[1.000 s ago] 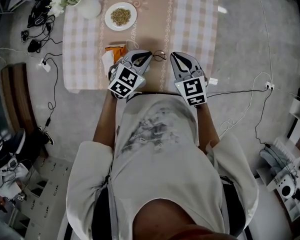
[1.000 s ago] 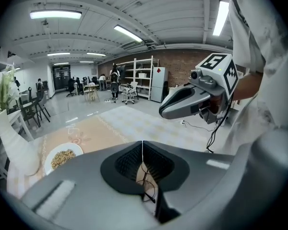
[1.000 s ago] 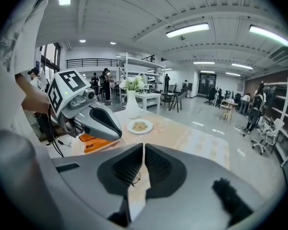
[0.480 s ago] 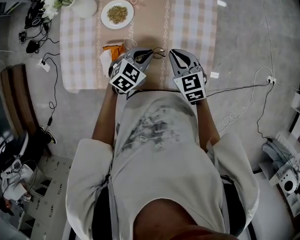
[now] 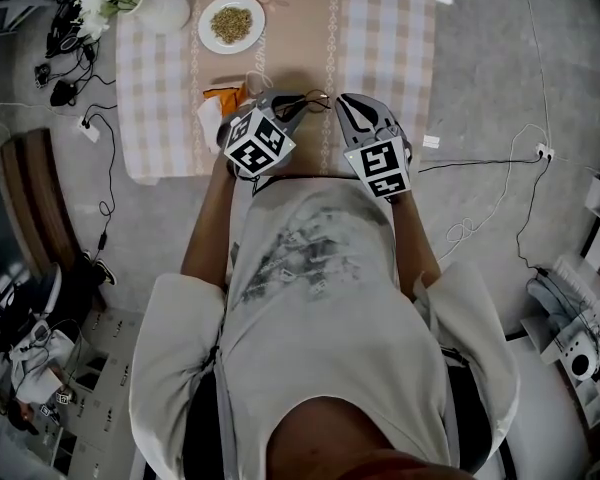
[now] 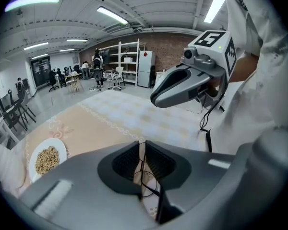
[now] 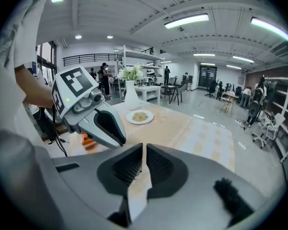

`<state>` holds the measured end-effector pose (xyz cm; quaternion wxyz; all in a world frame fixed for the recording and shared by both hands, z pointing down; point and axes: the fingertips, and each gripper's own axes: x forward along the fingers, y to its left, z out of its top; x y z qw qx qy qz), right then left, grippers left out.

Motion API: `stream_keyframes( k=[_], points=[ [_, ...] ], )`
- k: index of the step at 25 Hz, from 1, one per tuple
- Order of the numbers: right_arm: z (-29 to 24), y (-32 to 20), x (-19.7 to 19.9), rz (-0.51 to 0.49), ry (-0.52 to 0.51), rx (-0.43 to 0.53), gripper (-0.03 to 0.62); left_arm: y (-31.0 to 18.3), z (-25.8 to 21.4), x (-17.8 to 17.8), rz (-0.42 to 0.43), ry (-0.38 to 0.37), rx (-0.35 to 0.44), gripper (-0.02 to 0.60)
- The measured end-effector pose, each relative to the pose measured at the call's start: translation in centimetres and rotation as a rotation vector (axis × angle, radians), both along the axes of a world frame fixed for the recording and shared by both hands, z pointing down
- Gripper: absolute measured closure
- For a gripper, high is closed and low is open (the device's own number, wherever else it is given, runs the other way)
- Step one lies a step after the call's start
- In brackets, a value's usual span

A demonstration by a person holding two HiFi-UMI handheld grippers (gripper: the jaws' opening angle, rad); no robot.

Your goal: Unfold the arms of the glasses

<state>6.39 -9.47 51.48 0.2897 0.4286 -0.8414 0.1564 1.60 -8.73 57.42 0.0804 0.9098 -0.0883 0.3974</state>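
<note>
Glasses [image 6: 147,182] mostly hidden in left tongs [image 6: 142,147], right tongs [image 7: 143,152] closed

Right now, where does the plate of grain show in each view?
Head view: plate of grain, upper left of centre.
Left gripper view: lower left, near the edge.
Right gripper view: about centre.
Shared landmark: the beige table runner on which it stands.

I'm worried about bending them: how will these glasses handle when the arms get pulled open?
Probably light and springy: the glasses are thin dark wire. Likely fragile too, so the frame could bend where the left gripper is shut on it.
</note>
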Motion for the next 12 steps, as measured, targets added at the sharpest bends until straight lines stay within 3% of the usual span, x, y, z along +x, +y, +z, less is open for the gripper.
stream_keyframes(
  k=[12],
  points=[
    [1.4,0.1,-0.1,-0.015,0.005,-0.033,0.576,0.6,2.6,0.2,0.055,-0.066,-0.044,0.517]
  ],
)
